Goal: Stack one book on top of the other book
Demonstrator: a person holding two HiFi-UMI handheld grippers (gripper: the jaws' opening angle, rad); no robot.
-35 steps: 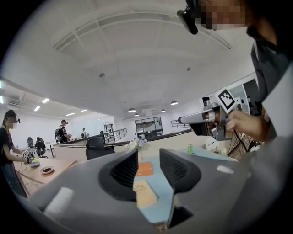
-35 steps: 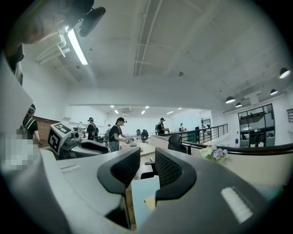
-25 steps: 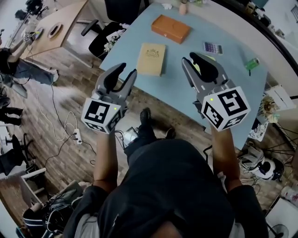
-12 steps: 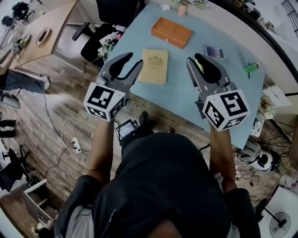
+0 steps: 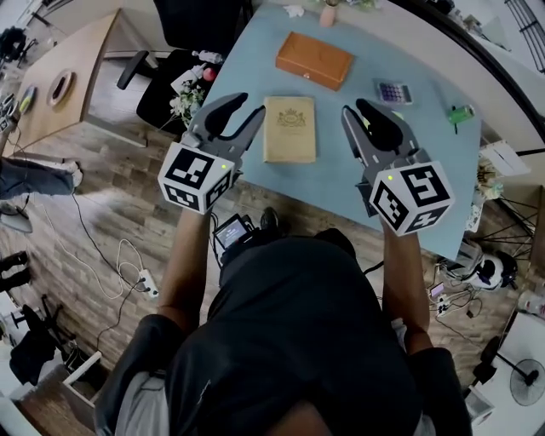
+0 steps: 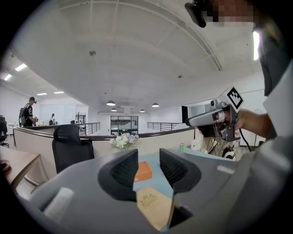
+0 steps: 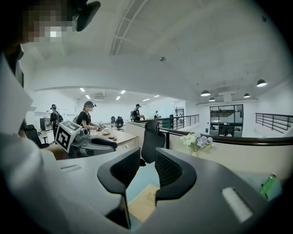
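A tan book (image 5: 289, 128) with a gold crest lies flat on the light blue table (image 5: 341, 183), near its front edge. An orange book (image 5: 313, 60) lies flat behind it, apart from it. My left gripper (image 5: 244, 106) hovers just left of the tan book, open and empty. My right gripper (image 5: 358, 109) hovers just right of it, also open and empty. In the left gripper view the tan book (image 6: 153, 205) and the orange book (image 6: 143, 171) show through the gap between the jaws. In the right gripper view the tan book (image 7: 144, 203) lies below the jaws.
A calculator (image 5: 389, 89) and a small green object (image 5: 461, 115) lie at the table's right. A bunch of flowers (image 5: 189, 89) and a black office chair (image 5: 200, 25) stand off the left edge. A wooden desk (image 5: 60, 85) is farther left.
Both grippers have moved forward over the table's front edge and a little lower, and now flank the tan book. Their jaws stand as before.
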